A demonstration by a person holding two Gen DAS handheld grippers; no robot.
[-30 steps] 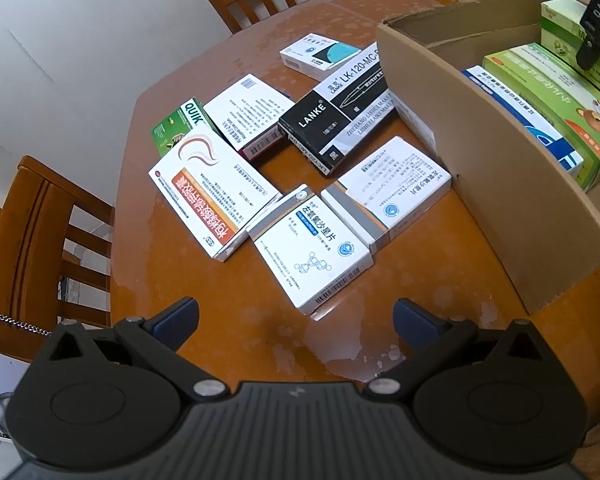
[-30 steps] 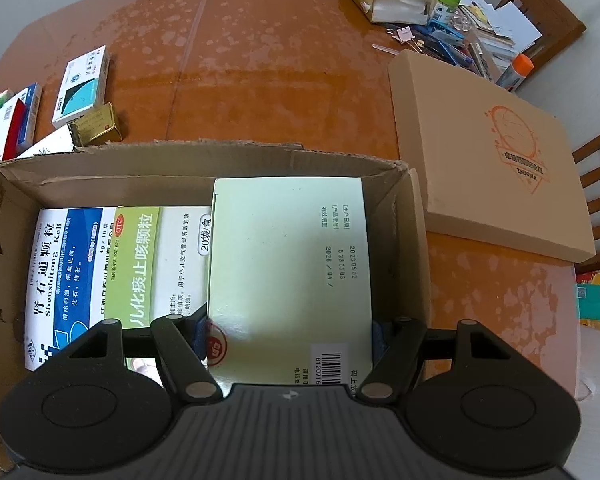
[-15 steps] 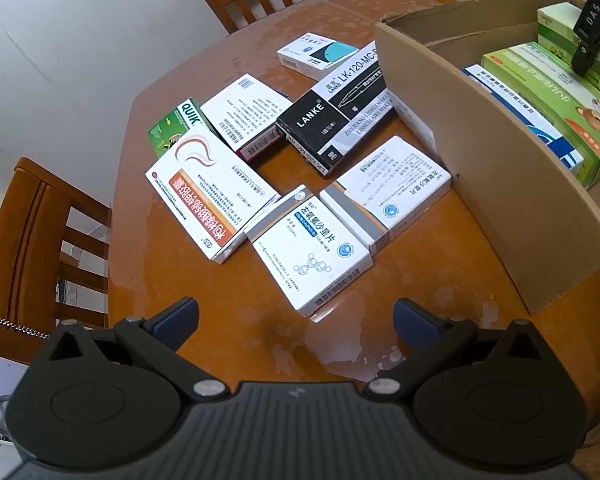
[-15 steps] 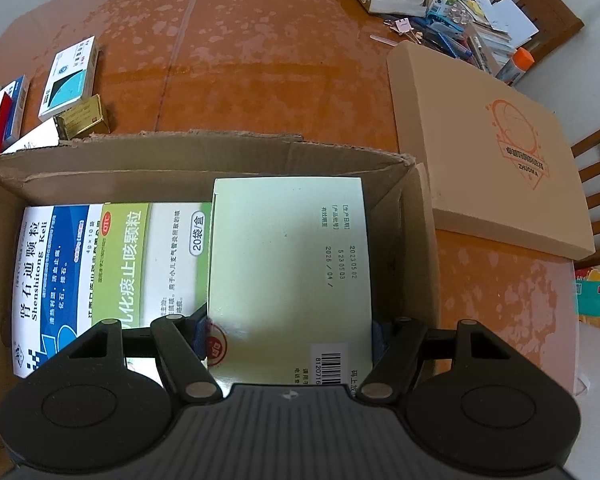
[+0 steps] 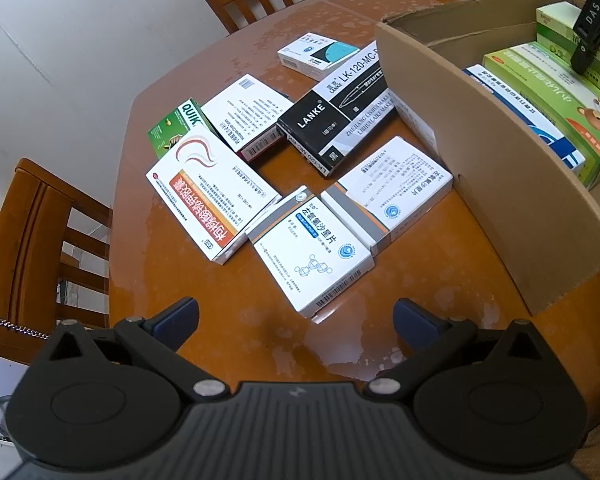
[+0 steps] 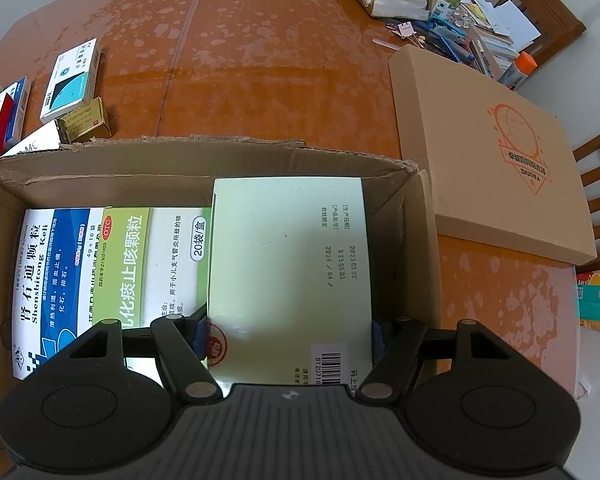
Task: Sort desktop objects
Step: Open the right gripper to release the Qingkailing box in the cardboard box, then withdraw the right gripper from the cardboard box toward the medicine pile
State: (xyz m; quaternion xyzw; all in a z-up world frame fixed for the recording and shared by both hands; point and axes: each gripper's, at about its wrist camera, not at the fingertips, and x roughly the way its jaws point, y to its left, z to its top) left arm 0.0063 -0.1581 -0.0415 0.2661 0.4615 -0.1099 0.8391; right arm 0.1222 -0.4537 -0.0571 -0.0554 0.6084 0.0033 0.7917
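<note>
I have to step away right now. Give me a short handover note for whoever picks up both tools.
Right tool: shut on the pale green box, held inside the cardboard carton at its right end, not yet released.
Left tool: open, empty, above the table.
Done: blue-and-white box and green box lie in the carton.
Left: release the pale green box; then the LANKE pen box, the orange-striped box, two white-and-blue boxes and the others beside the carton.

Bare table open beyond the carton, boxes crowding its left, clutter probably blocking the far corner
</note>
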